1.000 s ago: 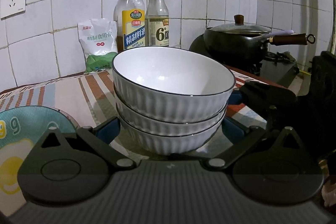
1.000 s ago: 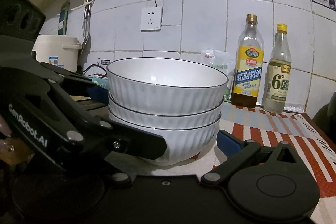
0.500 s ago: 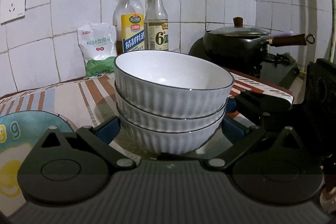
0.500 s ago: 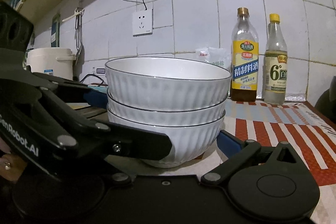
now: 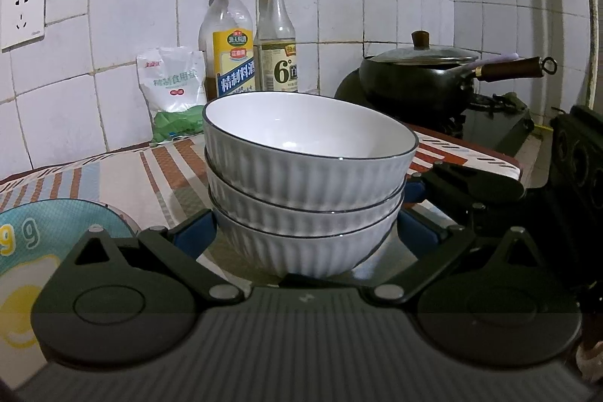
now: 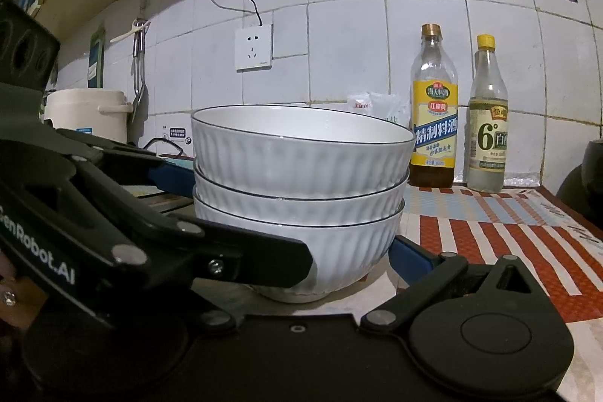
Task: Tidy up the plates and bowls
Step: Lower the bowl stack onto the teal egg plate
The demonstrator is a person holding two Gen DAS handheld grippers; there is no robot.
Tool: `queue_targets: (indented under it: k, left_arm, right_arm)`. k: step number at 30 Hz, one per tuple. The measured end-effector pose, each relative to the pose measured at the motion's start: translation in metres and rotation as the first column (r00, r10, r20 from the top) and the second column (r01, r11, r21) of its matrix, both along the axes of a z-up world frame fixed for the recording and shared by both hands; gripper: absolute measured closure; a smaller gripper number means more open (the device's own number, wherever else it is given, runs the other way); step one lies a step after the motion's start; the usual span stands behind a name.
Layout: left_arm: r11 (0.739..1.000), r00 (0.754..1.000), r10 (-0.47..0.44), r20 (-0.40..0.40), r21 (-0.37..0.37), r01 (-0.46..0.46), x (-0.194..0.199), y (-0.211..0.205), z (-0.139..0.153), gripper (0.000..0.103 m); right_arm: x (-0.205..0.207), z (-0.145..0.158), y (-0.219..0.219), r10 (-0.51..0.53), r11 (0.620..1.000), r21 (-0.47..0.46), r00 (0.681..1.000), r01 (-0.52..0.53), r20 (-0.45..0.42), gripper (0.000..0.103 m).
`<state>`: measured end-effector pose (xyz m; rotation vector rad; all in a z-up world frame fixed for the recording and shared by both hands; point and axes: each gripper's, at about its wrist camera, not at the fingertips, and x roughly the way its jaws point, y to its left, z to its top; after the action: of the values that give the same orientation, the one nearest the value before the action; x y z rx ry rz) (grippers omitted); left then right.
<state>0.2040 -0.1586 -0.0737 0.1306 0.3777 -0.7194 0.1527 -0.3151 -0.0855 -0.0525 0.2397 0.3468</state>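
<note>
A stack of three white ribbed bowls with thin dark rims (image 5: 307, 183) stands on the striped cloth, also in the right wrist view (image 6: 299, 183). My left gripper (image 5: 305, 236) has its jaws spread around the bottom bowl, blue pads at both sides of it. My right gripper (image 6: 301, 251) comes from the other side, its jaws also spread around the bottom bowl. The left gripper shows as a black arm (image 6: 113, 198) in the right wrist view. A teal plate with an egg print (image 5: 34, 251) lies at the left.
Two bottles (image 5: 230, 40) (image 5: 277, 40) and a salt bag (image 5: 173, 89) stand at the tiled wall. A black lidded wok (image 5: 426, 74) sits on the stove at right. A rice cooker (image 6: 86, 112) stands at far left.
Both cameras have dropped a little lower and slightly nearer the stack. The bowls stay stacked between the jaws.
</note>
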Motion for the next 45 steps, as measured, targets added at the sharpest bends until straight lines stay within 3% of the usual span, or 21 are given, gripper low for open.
queue_targets:
  k: [16, 31, 45]
  left_arm:
    - [1.0, 1.0, -0.008, 0.002, -0.024, 0.008, -0.013, 0.018, 0.022, 0.0]
    - [0.994, 0.995, 0.094, 0.032, -0.054, -0.093, -0.052, 0.081, 0.068, 0.0]
    - [0.981, 0.98, 0.193, 0.04, -0.03, -0.192, -0.055, 0.153, 0.067, 0.0]
  right_arm:
    - [-0.017, 0.03, 0.016, 0.002, 0.998, -0.061, 1.0, -0.001, 0.011, 0.0]
    - [-0.029, 0.078, 0.082, 0.103, 0.992, -0.072, 0.994, -0.1, 0.039, 0.0]
    - [-0.017, 0.069, 0.156, 0.197, 0.979, -0.063, 0.979, -0.193, 0.058, 0.0]
